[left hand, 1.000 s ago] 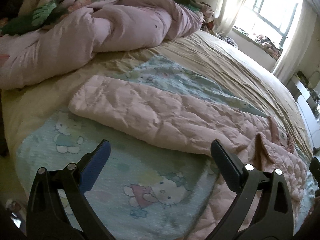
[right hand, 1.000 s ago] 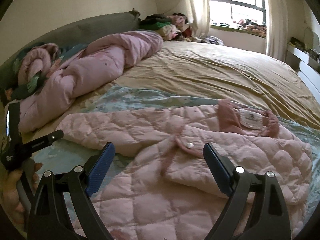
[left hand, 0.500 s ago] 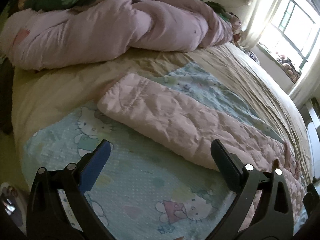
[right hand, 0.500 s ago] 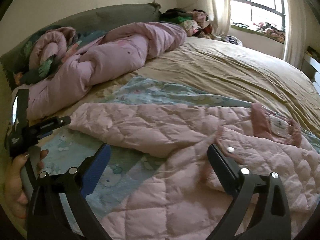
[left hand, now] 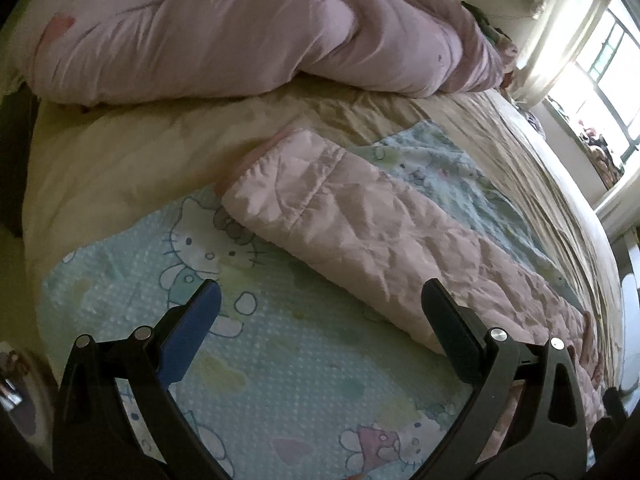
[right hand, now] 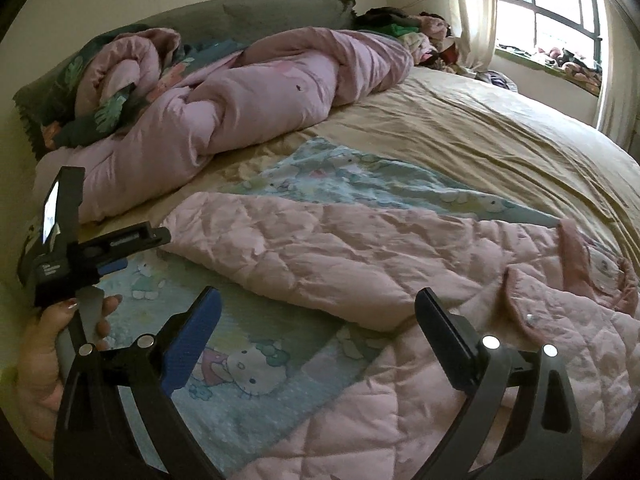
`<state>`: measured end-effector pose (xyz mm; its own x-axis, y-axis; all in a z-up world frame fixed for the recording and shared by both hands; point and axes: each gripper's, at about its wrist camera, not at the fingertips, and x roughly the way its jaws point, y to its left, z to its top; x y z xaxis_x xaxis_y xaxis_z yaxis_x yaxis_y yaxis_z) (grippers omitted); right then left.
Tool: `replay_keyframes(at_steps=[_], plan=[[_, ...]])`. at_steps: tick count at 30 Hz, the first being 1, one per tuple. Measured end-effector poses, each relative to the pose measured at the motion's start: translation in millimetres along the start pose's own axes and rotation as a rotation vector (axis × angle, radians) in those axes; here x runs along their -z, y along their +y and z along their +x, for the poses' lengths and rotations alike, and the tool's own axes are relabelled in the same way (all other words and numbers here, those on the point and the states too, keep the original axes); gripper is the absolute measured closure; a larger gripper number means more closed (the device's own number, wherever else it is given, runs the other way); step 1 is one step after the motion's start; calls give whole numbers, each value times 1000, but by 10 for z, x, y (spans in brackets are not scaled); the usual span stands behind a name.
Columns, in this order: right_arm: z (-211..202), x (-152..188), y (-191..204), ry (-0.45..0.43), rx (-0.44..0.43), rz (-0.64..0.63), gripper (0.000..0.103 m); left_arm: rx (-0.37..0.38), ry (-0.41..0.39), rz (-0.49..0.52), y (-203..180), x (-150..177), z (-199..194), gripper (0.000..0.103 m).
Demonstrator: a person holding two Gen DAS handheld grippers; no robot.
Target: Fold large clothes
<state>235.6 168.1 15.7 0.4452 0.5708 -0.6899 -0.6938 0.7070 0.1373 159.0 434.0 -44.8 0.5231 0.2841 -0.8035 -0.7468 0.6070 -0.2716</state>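
Observation:
A pink quilted jacket (right hand: pixel 400 264) lies spread on the bed, one sleeve (left hand: pixel 360 232) stretched out to the left over a Hello Kitty blanket (left hand: pixel 280 380). Its darker pink collar (right hand: pixel 576 256) lies at the right. My left gripper (left hand: pixel 320 300) is open and empty, hovering just short of the sleeve near its cuff (left hand: pixel 288 176). It also shows in the right wrist view (right hand: pixel 132 248), held in a hand beside the cuff. My right gripper (right hand: pixel 316 308) is open and empty, above the sleeve's underarm and the jacket front.
A bunched lilac duvet (right hand: pixel 256 96) lies along the headboard side, behind the sleeve (left hand: pixel 240 40). A tan sheet (right hand: pixel 480 128) covers the far bed. Clothes are piled by the window (right hand: pixel 552 12). The bed's left edge (left hand: pixel 28 184) drops off near the cuff.
My left gripper has moved left along the sleeve toward its cuff and come closer to it. My right gripper has shifted left, from over the jacket front toward the sleeve's base.

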Motion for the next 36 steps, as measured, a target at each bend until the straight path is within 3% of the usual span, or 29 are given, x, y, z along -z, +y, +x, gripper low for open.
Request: replay_keyframes(at_steps=[11, 18, 26, 33, 34, 36], plan=[[264, 53, 20, 35, 13, 1, 6, 15, 61, -81, 144, -47, 343, 9], [318, 126, -89, 50, 32, 20, 6, 66, 87, -125, 136, -30, 554, 9], [206, 228, -305, 49, 53, 75, 6, 101, 123, -171, 103, 27, 844, 9], [-165, 320, -487, 4, 86, 110, 6, 112, 66, -147, -17, -157, 1023, 9], [-231, 346, -516, -6, 91, 115, 6, 109, 53, -130, -30, -184, 1039, 11], [-359, 409, -598, -17, 108, 130, 6, 83, 38, -124, -9, -207, 1075, 33]])
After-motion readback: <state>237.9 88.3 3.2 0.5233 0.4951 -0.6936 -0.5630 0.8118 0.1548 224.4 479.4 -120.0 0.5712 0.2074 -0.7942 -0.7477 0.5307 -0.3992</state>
